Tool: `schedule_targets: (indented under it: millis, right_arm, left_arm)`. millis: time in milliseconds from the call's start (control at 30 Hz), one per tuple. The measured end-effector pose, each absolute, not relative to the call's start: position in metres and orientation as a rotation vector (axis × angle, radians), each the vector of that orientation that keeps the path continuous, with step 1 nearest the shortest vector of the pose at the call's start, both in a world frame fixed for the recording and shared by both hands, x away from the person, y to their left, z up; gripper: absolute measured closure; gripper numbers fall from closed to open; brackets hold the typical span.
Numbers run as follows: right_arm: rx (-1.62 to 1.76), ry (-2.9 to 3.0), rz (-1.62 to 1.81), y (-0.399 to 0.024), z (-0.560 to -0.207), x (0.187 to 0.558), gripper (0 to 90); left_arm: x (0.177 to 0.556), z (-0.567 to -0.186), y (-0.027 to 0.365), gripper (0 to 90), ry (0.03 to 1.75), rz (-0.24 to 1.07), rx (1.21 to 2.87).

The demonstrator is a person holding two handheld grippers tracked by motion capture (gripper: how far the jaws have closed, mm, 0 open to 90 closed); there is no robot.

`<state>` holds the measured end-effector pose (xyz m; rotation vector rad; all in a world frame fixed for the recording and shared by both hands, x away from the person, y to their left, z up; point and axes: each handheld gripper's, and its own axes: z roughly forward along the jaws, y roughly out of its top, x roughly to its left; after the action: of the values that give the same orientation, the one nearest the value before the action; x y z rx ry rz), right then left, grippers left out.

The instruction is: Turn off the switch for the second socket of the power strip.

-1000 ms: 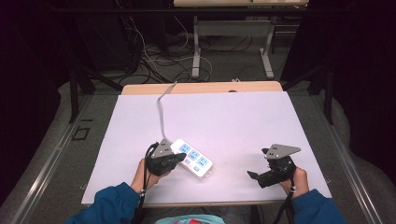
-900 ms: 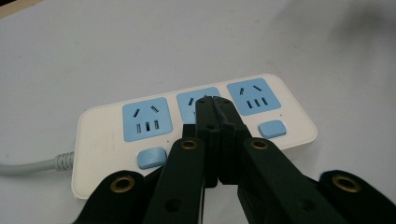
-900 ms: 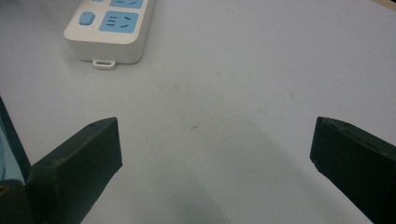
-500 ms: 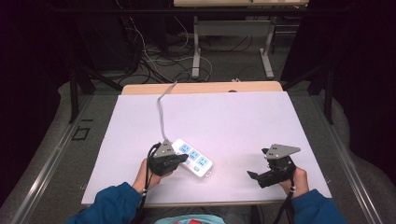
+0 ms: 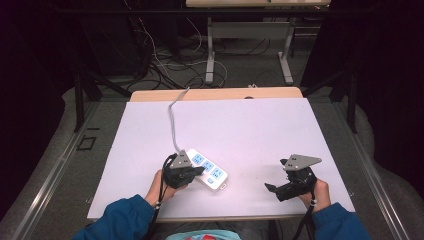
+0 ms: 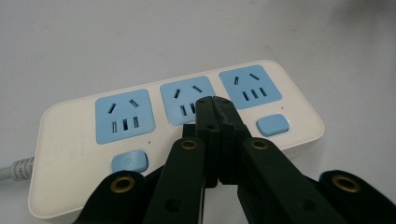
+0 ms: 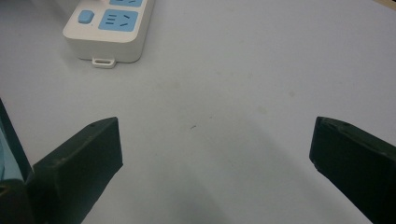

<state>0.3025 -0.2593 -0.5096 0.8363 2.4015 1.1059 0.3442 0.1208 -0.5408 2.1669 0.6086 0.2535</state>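
Observation:
A white power strip (image 5: pixel 210 171) with three blue sockets and blue buttons lies on the white table near the front, its grey cable (image 5: pixel 172 120) running to the far edge. My left gripper (image 5: pixel 200 170) is shut with nothing between its jaws. In the left gripper view its tips (image 6: pixel 215 105) lie over the middle socket of the strip (image 6: pixel 70 140) and hide the middle button; I cannot tell whether they touch. My right gripper (image 5: pixel 275 175) is held low over the table at the front right, open, with bare table between the jaws (image 7: pixel 217 140). The strip's end (image 7: pixel 109 28) lies beyond it.
The white table top (image 5: pixel 240 125) has free room across its middle and back. A wooden strip (image 5: pixel 215 94) runs along its far edge. Beyond it stand table legs and loose cables (image 5: pixel 165 65) on the floor.

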Motion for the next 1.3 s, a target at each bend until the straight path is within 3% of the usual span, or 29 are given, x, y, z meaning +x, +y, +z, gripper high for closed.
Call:
schedule_targets:
  millis: [1300]
  right_arm:
    - [0.835,2.412,1.105,-0.2592,-0.5098,0.3026,1.8]
  left_arm:
    - [0.3471,-0.5438,0.1212,90.0,0.618,0.241,2.175]
